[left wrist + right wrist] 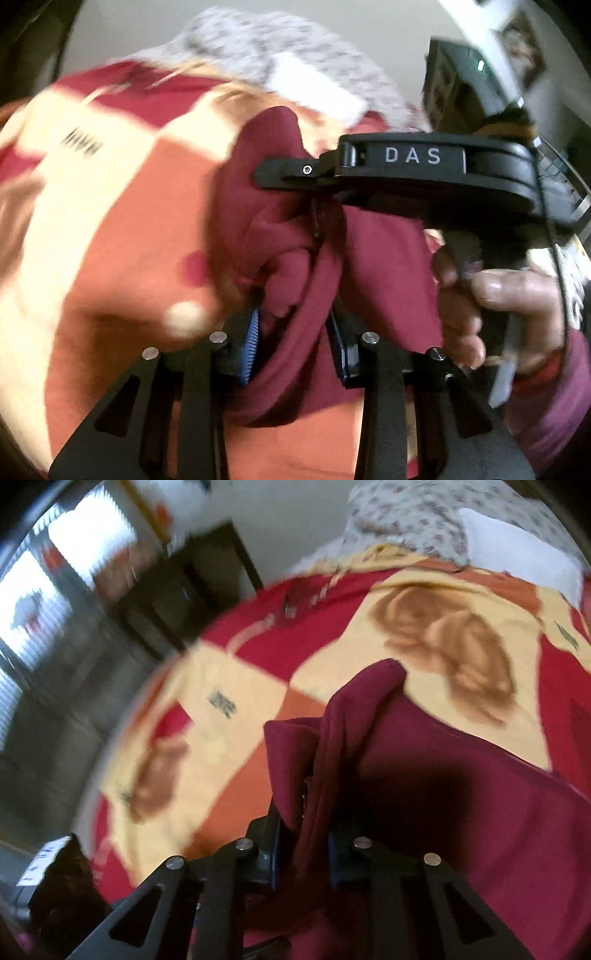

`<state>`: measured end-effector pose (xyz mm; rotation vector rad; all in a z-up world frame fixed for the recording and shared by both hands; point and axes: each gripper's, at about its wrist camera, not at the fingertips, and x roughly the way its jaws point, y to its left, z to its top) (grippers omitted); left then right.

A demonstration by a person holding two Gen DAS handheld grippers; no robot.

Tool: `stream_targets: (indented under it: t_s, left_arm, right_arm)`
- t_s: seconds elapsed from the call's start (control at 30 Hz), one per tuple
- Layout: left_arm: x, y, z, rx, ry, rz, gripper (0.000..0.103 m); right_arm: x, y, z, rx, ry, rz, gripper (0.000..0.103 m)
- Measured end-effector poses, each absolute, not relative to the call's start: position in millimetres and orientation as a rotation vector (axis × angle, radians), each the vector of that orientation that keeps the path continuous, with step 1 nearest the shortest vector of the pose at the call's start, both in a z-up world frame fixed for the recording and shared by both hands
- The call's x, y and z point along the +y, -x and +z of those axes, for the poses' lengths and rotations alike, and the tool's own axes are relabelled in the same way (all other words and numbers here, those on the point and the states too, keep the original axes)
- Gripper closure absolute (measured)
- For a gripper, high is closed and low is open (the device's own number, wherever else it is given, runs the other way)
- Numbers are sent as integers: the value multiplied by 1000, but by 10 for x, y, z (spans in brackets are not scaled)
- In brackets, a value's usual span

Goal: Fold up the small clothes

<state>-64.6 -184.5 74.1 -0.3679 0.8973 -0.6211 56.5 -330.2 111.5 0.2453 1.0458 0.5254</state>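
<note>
Both your left claw (291, 332) and right claw (303, 849) pinch the maroon garment (280, 221) at centre frame; keep its edge taut, lower it evenly onto the bed (229, 686).

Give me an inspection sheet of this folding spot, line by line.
Surface: patterned blanket in red, cream and orange.
Job's things: maroon garment, bunched, lifted at one edge.
Clutter: speckled grey cloth with a white patch at the far end.
Claws: left claw shut on garment; right claw shut on the same edge, a hand on its handle.
Cables: thin black cable by right claw.
Surroundings: dark cabinet, bright window.
</note>
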Motion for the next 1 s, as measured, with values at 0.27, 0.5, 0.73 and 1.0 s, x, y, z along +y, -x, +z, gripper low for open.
stream_targets:
  t_s: [0.27,0.5,0.73,1.0]
  left_arm:
    - [-2978,884,1298,817,187,-887,79]
    - [-3892,1005,1144,891,84,-1001,80]
    - [-4026,1156,1103,952,-38,-1019,75]
    - [-3527,935,1283,830,-138,-784,54]
  right_arm:
    - [-4544,17,1668,880,-373,427,86]
    - [-5517,480,1415,892,-418,235,87]
    - [-5998,553,771,911,-557,143,86]
    - [-5892,993,1325,801,-572,195,63]
